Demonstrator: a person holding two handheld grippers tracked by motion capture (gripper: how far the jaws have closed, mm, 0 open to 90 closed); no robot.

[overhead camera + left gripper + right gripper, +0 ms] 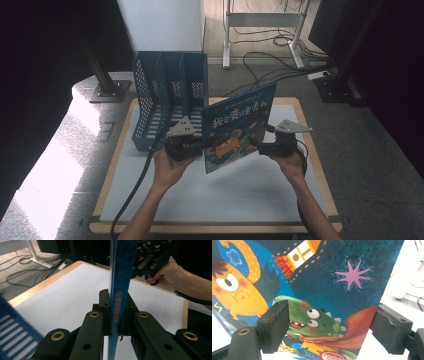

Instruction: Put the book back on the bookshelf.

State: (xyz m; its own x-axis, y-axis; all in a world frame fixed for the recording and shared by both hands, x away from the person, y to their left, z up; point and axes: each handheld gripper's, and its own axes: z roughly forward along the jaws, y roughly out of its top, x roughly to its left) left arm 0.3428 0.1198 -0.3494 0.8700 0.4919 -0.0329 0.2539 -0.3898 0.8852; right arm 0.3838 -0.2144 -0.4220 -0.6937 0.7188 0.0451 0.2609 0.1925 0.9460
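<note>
A blue file rack [167,97] is standing at the back left of the worktop [260,192], its perforated side facing left and its slots opening toward the person. The slots are showing only their own slatted walls and floor — nothing is sitting in them.

The book [236,127] is being held upright above the middle of the worktop, just right of the rack and close to its front right corner, tilted so its top right corner is riding highest. Its cover is deep blue with pale lettering across the top and an orange creature lower down. In the right gripper view the other cover [322,290] is showing an orange one-eyed face, a green toothy monster in a red cape, a rocket and a pink star. In the left gripper view the thin spine [119,302] is running vertically, carrying red characters.

The left tool [186,145] is pinching the book's spine edge, its jaws pressed onto both sides of it. The right tool [272,146] is at the book's opposite edge — its jaws are standing spread, the cover lying between them, and I cannot tell whether either pad is touching it.
</note>
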